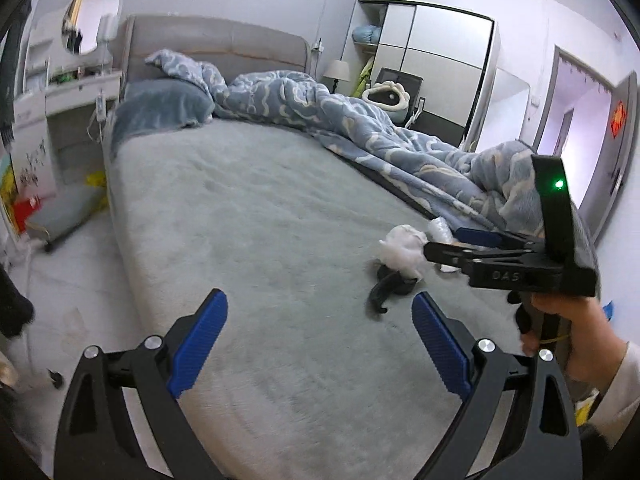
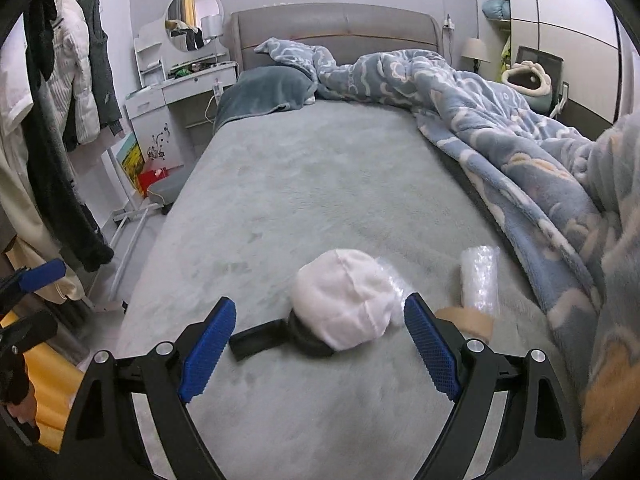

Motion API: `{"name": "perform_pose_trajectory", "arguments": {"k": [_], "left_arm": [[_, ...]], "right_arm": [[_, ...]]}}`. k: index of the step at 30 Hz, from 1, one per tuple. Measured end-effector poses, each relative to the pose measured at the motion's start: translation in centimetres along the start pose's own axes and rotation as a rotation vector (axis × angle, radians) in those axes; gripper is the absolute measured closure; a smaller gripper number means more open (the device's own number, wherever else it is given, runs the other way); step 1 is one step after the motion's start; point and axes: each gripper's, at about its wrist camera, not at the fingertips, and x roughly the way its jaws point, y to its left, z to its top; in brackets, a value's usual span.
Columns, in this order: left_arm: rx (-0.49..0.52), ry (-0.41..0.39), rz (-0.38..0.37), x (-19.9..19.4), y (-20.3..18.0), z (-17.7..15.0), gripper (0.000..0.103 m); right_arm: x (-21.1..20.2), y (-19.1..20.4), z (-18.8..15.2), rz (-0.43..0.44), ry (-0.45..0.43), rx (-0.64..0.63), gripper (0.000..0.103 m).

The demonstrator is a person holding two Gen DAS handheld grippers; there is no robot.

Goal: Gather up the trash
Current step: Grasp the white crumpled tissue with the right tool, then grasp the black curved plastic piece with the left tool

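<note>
A crumpled white wad [image 2: 344, 300] lies on the grey bed [image 2: 320, 184] on top of a black object with a handle [image 2: 260, 338]. Next to it lie a clear bubble-wrap roll [image 2: 480, 276] and a tan piece [image 2: 468, 320]. My right gripper [image 2: 320, 340] is open, its jaws on either side of the wad and just short of it. The left wrist view shows the same wad [image 1: 404, 252], the black object [image 1: 386, 286] and the right gripper [image 1: 444, 244] beside them. My left gripper [image 1: 320, 340] is open and empty over the bed, left of the pile.
A blue patterned duvet [image 2: 500, 132] is bunched along the bed's right side, with a pillow [image 2: 264, 94] at the head. A vanity desk [image 2: 192, 80] and hanging clothes [image 2: 60, 120] stand left. A yellow bag [image 2: 44, 384] sits at lower left.
</note>
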Motion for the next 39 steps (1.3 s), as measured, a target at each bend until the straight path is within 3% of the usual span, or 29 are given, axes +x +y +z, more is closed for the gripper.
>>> {"name": "perform_pose_trajectory", "arguments": {"k": [9,14,16,22,39], "left_arm": [[0.029,0.062,-0.012,3.8,-0.4,0.4,0.008],[0.010,0.085,-0.038,5.4,-0.7,0.8,0.008],[0.014,0.099,-0.041,6.2,-1.0,0.8,0.009],[0.024,0.124,-0.053,7.6,-2.1,0.6,0.010],[-0.005,0.173,-0.001,11.5,-5.3,-0.4,0.022]], "right_arm": [[3.3,-0.6,1.0,0.015,0.080,-0.004,0.017],[5.0,0.1,0.9,-0.027,0.136,-0.073,0.029],[5.7,0.3,0.4,-0.074,0.165,-0.118,0.039],[5.6,-1.0,0.0,-0.068,0.159,-0.082,0.069],[0.0,-5.3,1.4,0.071,-0.014,0.123,0.069]]}}
